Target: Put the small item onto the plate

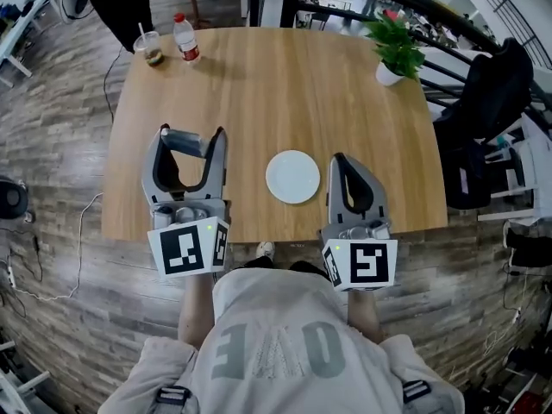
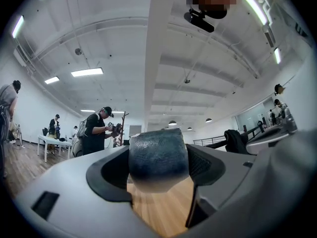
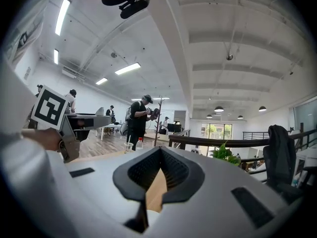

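A white round plate lies on the wooden table, near its front edge and between my two grippers. My left gripper is left of the plate, shut on a small dark grey-blue item across its jaw tips. In the left gripper view the small item fills the gap between the jaws, with table wood below it. My right gripper is just right of the plate with its jaws closed together and nothing in them. The right gripper shows the same in its own view.
At the table's far left stand a cup with a straw and a plastic bottle. A potted plant sits at the far right corner. A chair with dark clothing stands right of the table. People stand in the room beyond.
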Demonstrator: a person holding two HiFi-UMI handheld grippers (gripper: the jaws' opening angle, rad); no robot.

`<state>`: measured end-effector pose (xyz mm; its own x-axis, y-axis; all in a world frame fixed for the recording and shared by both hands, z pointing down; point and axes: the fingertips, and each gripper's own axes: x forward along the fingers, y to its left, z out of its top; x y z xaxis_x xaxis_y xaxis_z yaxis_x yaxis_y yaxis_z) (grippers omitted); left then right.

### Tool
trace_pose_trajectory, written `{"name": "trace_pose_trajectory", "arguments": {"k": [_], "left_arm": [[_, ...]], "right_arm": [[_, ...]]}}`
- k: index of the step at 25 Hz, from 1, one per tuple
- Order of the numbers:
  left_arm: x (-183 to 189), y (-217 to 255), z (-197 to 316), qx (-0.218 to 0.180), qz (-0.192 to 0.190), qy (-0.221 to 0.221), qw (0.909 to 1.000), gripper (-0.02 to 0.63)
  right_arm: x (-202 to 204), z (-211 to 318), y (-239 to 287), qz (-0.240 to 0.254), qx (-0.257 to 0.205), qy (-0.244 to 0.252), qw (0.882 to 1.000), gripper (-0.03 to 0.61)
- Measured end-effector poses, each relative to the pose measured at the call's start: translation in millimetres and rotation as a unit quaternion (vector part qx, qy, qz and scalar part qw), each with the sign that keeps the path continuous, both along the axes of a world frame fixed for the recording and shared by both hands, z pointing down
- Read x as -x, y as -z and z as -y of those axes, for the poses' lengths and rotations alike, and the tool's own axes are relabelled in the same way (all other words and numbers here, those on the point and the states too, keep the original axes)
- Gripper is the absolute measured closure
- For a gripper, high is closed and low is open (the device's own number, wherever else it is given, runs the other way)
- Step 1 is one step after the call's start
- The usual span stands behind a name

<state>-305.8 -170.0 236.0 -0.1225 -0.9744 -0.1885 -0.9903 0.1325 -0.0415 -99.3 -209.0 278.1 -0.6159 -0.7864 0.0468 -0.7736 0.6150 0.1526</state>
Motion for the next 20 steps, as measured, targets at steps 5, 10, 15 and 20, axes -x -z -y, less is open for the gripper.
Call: {"name": "trace_pose_trajectory", "arguments": {"k": [5, 10, 15, 20], "left_arm": [[-11, -2, 28, 0.004, -0.002, -0.020, 0.9998, 0.285], [-35, 4, 34, 0.001, 0.004, -0.023, 0.9997, 0.285], [-51, 9, 34, 0.002, 0.011, -0.001, 0.9999, 0.285], [-68, 22, 40, -0.011, 0.026, 0.005, 0.9996, 0.285]], "right_arm": [[-9, 22, 5, 0.003, -0.002, -0.018, 1.000, 0.561], [-18, 37, 8, 0.014, 0.000, -0.004, 1.000, 0.561], [-20, 42, 11, 0.050, 0.023, 0.038, 0.998, 0.561], [-27, 52, 19, 0.058, 0.014, 0.053, 0.997, 0.561]]}}
